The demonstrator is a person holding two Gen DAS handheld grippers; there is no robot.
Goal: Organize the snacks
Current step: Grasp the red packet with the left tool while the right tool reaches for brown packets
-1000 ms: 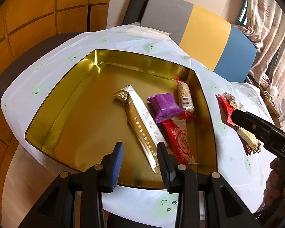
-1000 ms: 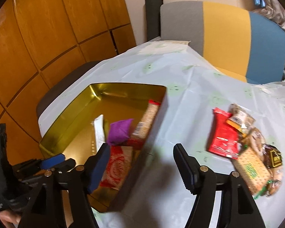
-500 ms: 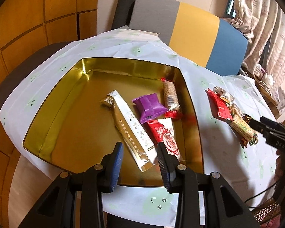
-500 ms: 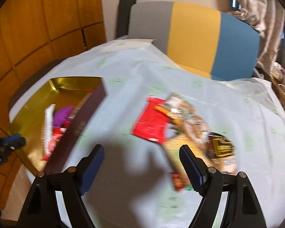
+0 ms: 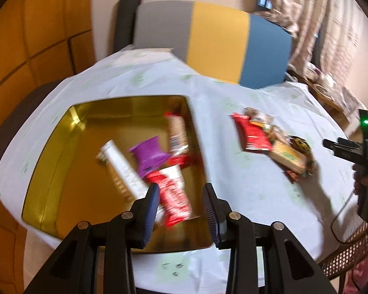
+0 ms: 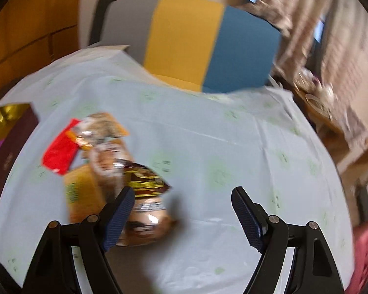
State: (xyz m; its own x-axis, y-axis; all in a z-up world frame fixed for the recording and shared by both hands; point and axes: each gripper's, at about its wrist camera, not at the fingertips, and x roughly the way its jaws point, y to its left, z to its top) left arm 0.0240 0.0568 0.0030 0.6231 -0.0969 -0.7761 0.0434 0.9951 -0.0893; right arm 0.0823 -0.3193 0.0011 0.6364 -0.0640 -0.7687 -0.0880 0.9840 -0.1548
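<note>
We see a gold tin tray [image 5: 61, 161] lying on the surface [image 5: 245, 183], which is covered by a pale cloth with faint green prints. Four snacks lie in the tray, all crowded toward its 3 o'clock wall. A long white stick pack [image 5: 122, 171] lies at a slant near the middle. Just at its 3 o'clock side sits a purple wrapper [image 5: 149, 154], and at 1 o'clock from that lies a tan cereal bar [image 5: 176, 132] close along the wall. A red and white packet [image 5: 171, 196] lies at the tray's 5 o'clock corner, with its top edge touching the purple wrapper. The rest of the tray floor is bare gold metal.

The left tongs [image 5: 181, 210] hover above that red and white packet with a narrow gap between the pads; nothing is between them.

Outside the tray, at its 3 o'clock side and well apart from it, a loose heap of snacks lies on the cloth: a red packet [image 6: 59, 152], a yellow cracker pack [image 6: 83, 196] and a dark brown foil bag [image 6: 144, 183], with other wrappers too blurred to name.

The right tongs [image 6: 184, 218] stand spread wide and have just been opening, with only cloth between the pads; the brown foil bag lies just beside the left pad. In the right wrist view the tray's dark outer wall [image 6: 7, 152] shows at 9 o'clock.
</note>
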